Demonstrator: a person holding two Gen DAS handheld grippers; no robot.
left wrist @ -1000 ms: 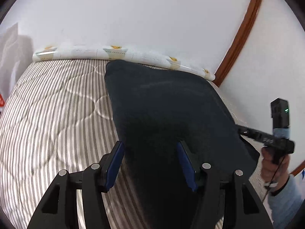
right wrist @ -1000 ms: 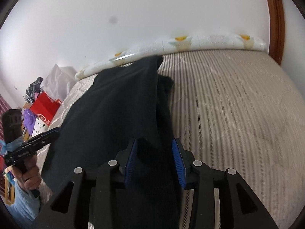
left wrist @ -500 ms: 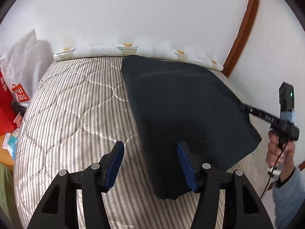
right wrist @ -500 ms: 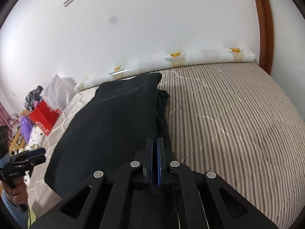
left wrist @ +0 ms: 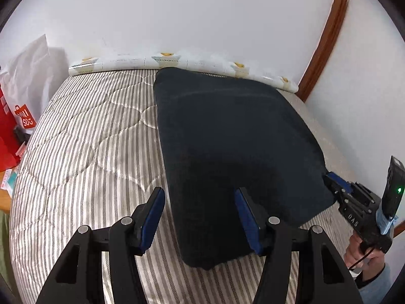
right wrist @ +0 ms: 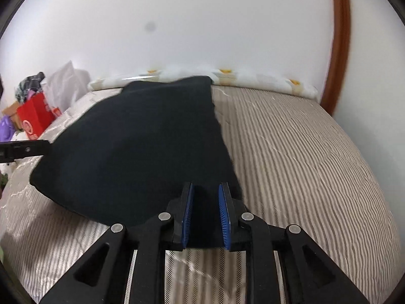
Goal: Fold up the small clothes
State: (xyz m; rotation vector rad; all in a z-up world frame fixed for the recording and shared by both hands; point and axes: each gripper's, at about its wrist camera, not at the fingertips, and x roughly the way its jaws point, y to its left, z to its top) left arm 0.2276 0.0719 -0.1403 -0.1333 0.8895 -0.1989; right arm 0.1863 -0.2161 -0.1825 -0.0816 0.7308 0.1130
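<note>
With my left tongs (left wrist: 200,217) open and right tongs (right wrist: 205,215) part-open around the dark garment's (left wrist: 235,147) corner, careless withdrawal could snag and spoil the fold.

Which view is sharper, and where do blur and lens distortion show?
Left wrist view: sharp; the mattress stripes are crisp, though the fisheye bends the wooden trim. Right wrist view: softer, with motion blur smearing the dark garment edge and the stripes near the right gripper.

Striped mattress (left wrist: 83,152), red bag (left wrist: 10,136), white wall (left wrist: 202,17).
</note>
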